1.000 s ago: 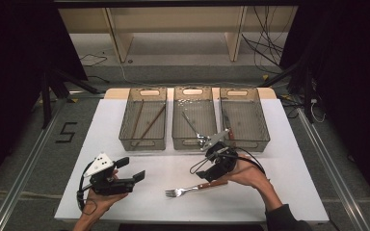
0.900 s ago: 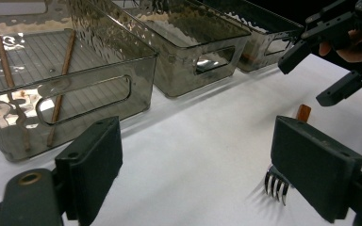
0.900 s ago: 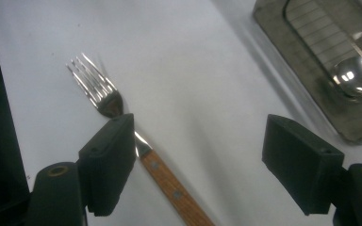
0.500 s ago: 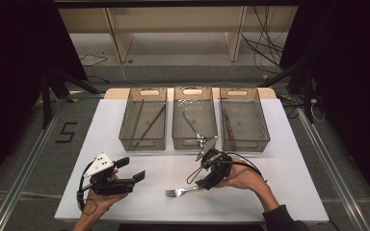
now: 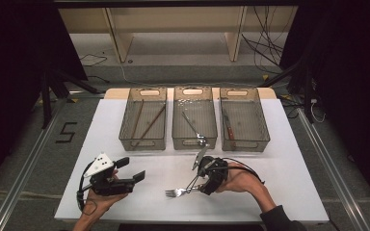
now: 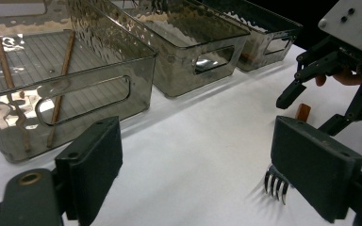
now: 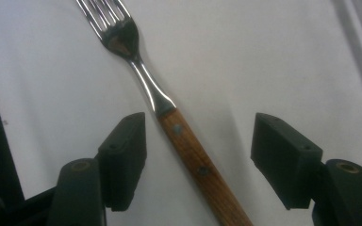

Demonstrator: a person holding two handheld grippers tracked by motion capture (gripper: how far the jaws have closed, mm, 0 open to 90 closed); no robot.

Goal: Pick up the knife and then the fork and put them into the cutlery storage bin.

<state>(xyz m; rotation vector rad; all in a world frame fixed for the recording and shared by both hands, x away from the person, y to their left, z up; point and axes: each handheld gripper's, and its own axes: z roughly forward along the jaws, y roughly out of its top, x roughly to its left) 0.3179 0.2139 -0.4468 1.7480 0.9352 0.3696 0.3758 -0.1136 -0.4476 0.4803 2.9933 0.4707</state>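
Two claws in play. Right claw (image 5: 192, 182) sits low over the counter (image 5: 289, 163), hand behind it at the right, jaws pointing left; they've just been closing but stand apart, pads clear of the fork (image 7: 169, 113). Fork lies flat on the counter, wooden handle between the jaws, touching neither. Long axis runs left-right in the high view, tines left, toward the left claw (image 5: 134, 173). Left claw rests on the counter, open, holding nothing.

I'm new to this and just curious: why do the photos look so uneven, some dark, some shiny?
High view: white table bright, surroundings black. Left gripper view: glare ripples on the smoky clear plastic bin. Right gripper view: the wooden-handled steel fork is sharp, with reflections in the steel.
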